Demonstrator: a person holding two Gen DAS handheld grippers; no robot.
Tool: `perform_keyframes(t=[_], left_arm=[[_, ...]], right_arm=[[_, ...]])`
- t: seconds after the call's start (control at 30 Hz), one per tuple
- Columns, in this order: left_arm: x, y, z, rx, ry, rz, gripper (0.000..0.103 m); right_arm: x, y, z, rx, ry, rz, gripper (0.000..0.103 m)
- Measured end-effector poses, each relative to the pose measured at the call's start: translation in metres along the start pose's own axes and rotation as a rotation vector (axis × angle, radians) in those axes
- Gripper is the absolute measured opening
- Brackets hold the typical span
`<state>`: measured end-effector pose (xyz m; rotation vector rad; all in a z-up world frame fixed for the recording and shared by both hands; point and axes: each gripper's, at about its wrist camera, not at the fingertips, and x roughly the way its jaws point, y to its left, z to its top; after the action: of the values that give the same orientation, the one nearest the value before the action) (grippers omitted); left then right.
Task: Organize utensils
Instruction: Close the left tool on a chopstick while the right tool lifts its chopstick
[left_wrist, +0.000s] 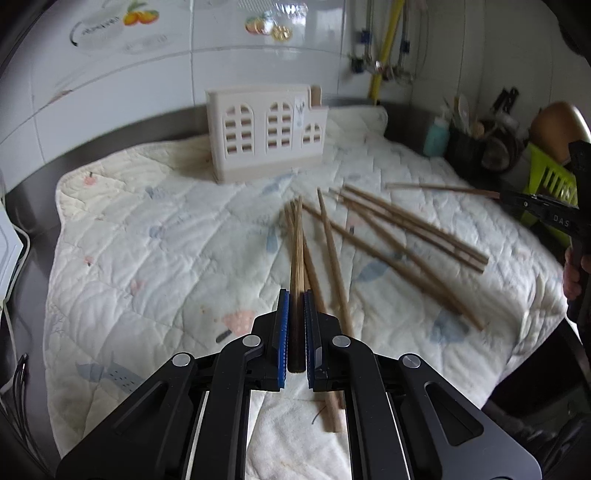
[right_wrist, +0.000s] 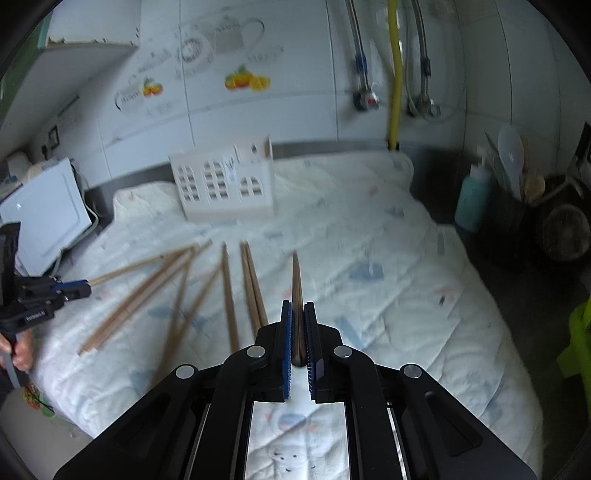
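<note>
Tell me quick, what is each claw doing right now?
Left gripper: closed on a chopstick.
Right gripper: closed on another chopstick.

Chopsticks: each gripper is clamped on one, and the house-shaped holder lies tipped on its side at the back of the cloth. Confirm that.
Not quite. The left gripper and right gripper each clamp a chopstick, but the left wrist view shows the holder standing upright, not tipped.

Quilted mat (left_wrist: 147, 236) under chopsticks (left_wrist: 406, 229), holder (left_wrist: 266, 133).
</note>
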<state>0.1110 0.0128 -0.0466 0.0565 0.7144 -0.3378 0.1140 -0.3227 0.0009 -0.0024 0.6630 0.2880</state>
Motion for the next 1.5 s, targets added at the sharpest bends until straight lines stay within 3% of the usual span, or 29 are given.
perform_keyframes(t=[0.33, 0.43, 0.7, 0.77, 0.83, 1.1, 1.27, 1.5], left_arm=[[-0.015, 0.005, 0.018, -0.057, -0.07, 0.033, 0.006], [-0.017, 0.009, 0.017, -0.075, -0.046, -0.011, 0.006], [0.01, 0.013, -0.015, -0.029, 0.099, 0.034, 0.011], [0.017, 0.014, -0.02, -0.017, 0.115, 0.054, 0.021], [0.025, 0.015, -0.023, -0.007, 0.128, 0.074, 0.021], [0.042, 0.022, -0.028, -0.034, 0.147, 0.069, 0.019], [0.041, 0.02, -0.025, -0.058, 0.148, 0.07, 0.008], [0.036, 0.02, -0.021, -0.15, 0.1, 0.034, 0.006]], right_arm=[[-0.016, 0.009, 0.058, -0.08, -0.054, 0.047, 0.006], [-0.015, 0.009, 0.069, -0.081, -0.058, 0.071, 0.006], [-0.015, 0.013, 0.065, -0.082, -0.064, 0.09, 0.006], [-0.015, 0.014, 0.065, -0.084, -0.066, 0.089, 0.006], [-0.015, 0.015, 0.065, -0.087, -0.064, 0.091, 0.006], [-0.011, 0.016, 0.064, -0.093, -0.056, 0.09, 0.007], [-0.01, 0.016, 0.066, -0.093, -0.061, 0.092, 0.007], [-0.018, 0.021, 0.071, -0.1, -0.084, 0.101, 0.007]])
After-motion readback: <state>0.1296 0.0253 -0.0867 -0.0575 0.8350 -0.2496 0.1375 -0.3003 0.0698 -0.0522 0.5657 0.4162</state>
